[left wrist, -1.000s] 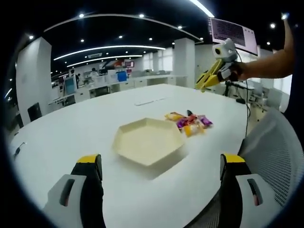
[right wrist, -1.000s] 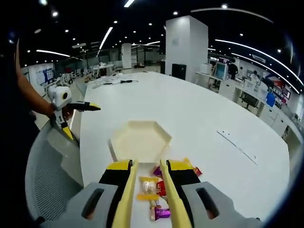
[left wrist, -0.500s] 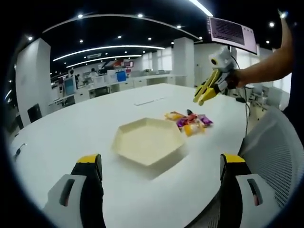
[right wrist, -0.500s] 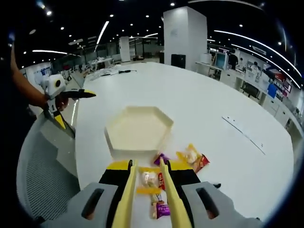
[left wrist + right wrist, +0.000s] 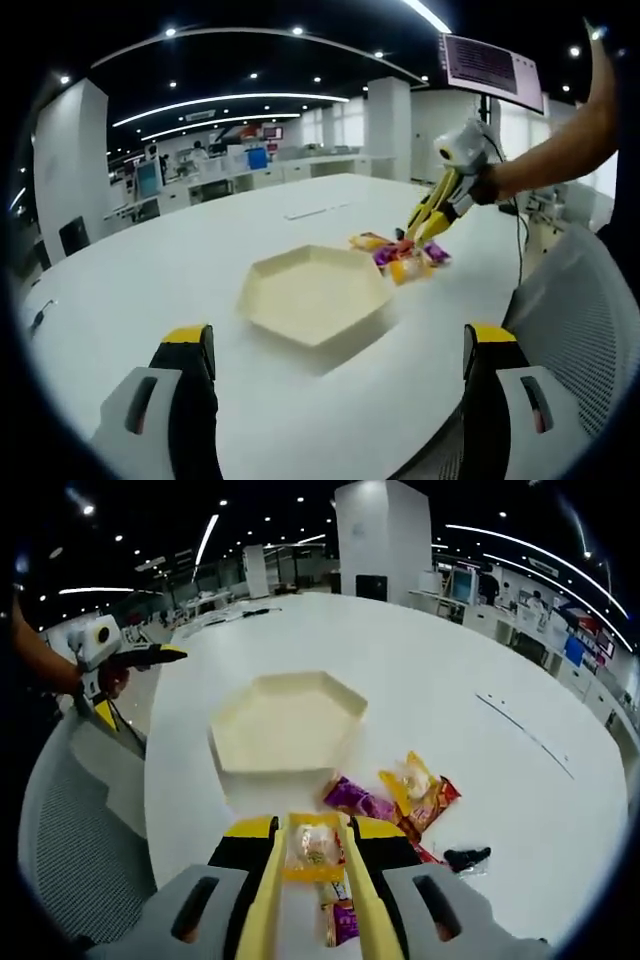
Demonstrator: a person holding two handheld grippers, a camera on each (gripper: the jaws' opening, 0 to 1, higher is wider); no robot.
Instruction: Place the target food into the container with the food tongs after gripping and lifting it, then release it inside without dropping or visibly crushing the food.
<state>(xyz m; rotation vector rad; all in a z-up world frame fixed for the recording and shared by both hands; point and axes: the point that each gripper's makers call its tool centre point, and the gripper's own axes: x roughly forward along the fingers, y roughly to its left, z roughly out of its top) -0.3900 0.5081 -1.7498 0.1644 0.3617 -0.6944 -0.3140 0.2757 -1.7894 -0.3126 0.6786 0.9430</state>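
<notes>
A cream hexagonal tray lies on the white table, also seen further off in the right gripper view. Beside it is a pile of wrapped snacks. My right gripper has come down over the pile, and its yellow tong blades stand narrowly apart on either side of a yellow-wrapped snack that lies on the table. From the left gripper view this right gripper slants down into the pile. My left gripper hovers near the table edge in front of the tray, jaws wide apart and holding nothing.
Around the yellow snack lie a purple packet, a yellow-orange packet, a red one and a small black item. A mesh chair stands at the table's edge. The left gripper is visible beyond the tray.
My right gripper has dropped from above the table down to the snack pile, so the yellow snack now looks larger between its blades. The left gripper has stayed still.
</notes>
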